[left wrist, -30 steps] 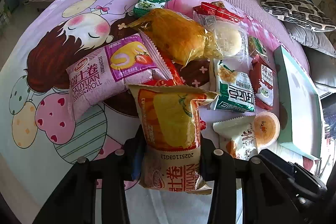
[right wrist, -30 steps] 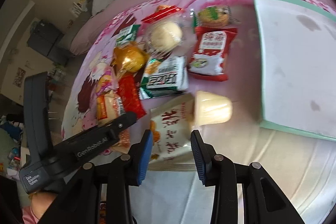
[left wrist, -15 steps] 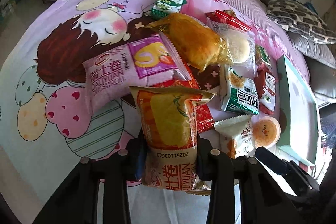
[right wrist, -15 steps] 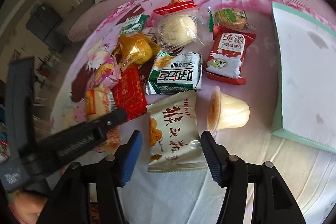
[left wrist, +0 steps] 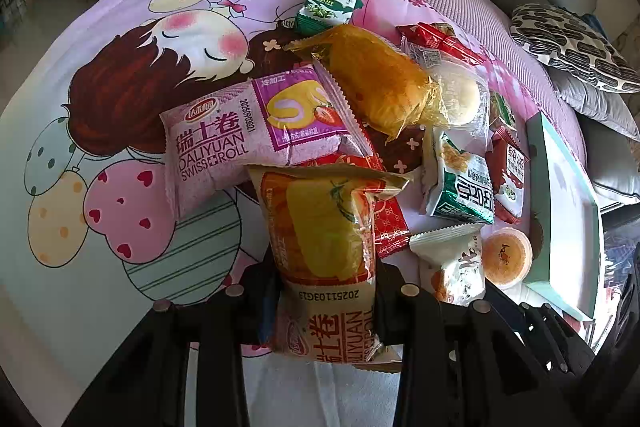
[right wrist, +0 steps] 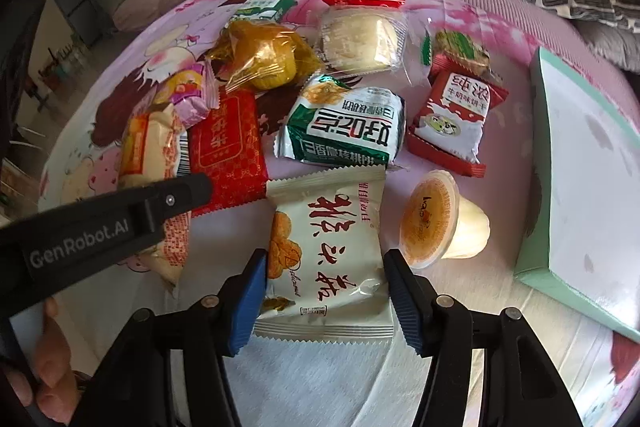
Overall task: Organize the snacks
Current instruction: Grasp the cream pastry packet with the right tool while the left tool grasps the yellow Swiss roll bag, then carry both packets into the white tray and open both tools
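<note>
beside the green-edged tray point(right wrist: 536, 259), left of its near corner, the right tongs point(right wrist: 326, 297) stand wide apart with the white snack packet point(right wrist: 324, 247) lying between the blue pads, not yet squeezed. the packet rests flat on the cartoon-print cloth point(left wrist: 120, 107), close against the tray's left side with only the jelly cup point(right wrist: 444, 223) between them. and that cup is the worry: it lies tipped on its side just off the right pad, so a sloppy close or a sideways drag could knock it rolling toward the tray wall or off along the cloth.

further left of the tray, the left tongs point(left wrist: 324, 291) are clamped on the orange swiss roll bag point(left wrist: 320, 239), held up off the cloth with its top end flopping forward. the bag is puffy and slick, so i'd guess a pinch low on the wrapper may let it slide or swing when it's carried across. its path to the tray crosses the red packet point(left wrist: 384, 223) and the right tongs, so the two tools could bump.

the white packet is thin and crinkly too; pads closing only on the edge seal might slip off, or scrunch it and drag the cloth. the tray looks bare, so landing room isn't the trouble.
</note>
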A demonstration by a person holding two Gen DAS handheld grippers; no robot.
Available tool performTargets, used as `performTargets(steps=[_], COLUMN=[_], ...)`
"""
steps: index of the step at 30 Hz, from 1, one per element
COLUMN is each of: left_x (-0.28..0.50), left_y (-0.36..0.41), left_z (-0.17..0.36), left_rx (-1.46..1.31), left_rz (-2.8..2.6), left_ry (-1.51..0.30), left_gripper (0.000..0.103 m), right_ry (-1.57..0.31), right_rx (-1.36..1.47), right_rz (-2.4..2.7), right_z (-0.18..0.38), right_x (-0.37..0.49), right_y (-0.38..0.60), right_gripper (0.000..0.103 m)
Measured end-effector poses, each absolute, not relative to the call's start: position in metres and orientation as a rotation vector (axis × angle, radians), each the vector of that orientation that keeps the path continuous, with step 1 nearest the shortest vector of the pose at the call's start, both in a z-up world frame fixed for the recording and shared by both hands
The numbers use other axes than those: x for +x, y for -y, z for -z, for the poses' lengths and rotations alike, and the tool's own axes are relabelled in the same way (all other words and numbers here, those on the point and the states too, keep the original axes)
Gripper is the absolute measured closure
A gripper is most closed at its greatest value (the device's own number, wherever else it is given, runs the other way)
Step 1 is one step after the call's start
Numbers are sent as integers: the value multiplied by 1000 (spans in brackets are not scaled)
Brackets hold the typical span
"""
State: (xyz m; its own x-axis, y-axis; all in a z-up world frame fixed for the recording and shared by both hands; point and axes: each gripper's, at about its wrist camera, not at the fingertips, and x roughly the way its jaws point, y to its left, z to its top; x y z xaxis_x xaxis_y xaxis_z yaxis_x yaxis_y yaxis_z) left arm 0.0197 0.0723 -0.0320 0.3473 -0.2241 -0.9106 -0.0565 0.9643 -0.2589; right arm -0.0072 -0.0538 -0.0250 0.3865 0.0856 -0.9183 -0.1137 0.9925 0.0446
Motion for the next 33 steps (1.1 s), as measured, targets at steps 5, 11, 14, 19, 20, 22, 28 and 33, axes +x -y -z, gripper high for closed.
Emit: performTargets(steps=[5,11,14,19,20,22,28,33], left_x=[21,17,15,12,12,11,9,12], left_y=[-72,-70,-70,-74,-74,-76,-75,-55], left_z=[32,26,20,5,3,-5,-20,-27], left_rx=[-262,-249,-244,-245,-246,-247,-227,-199], left_rz=[106,93,79,61,58,52,44,70], left_ry=[-1212,-1198,-1185,-1147,-1140,-1123,-1091,-1085], left_gripper=[64,64,65,65,65,65,65,65], right_ry=[-1165,-1170,-1165,-1128,-1121,-1100,-1034,-990], right_rx=[-19,6,28,66,73,89,129,178], right_rz=[-133,-138,-149,-176,-180,-186,-183,-148], right_z=[24,20,15,0,-3,-11,-33,-49], right_x=[-8,-7,-9,-14,-15,-19,-26,-27], right_y=[54,56,59,62,63,67,78,101], right_gripper=[42,45,45,45,45,46,46,46])
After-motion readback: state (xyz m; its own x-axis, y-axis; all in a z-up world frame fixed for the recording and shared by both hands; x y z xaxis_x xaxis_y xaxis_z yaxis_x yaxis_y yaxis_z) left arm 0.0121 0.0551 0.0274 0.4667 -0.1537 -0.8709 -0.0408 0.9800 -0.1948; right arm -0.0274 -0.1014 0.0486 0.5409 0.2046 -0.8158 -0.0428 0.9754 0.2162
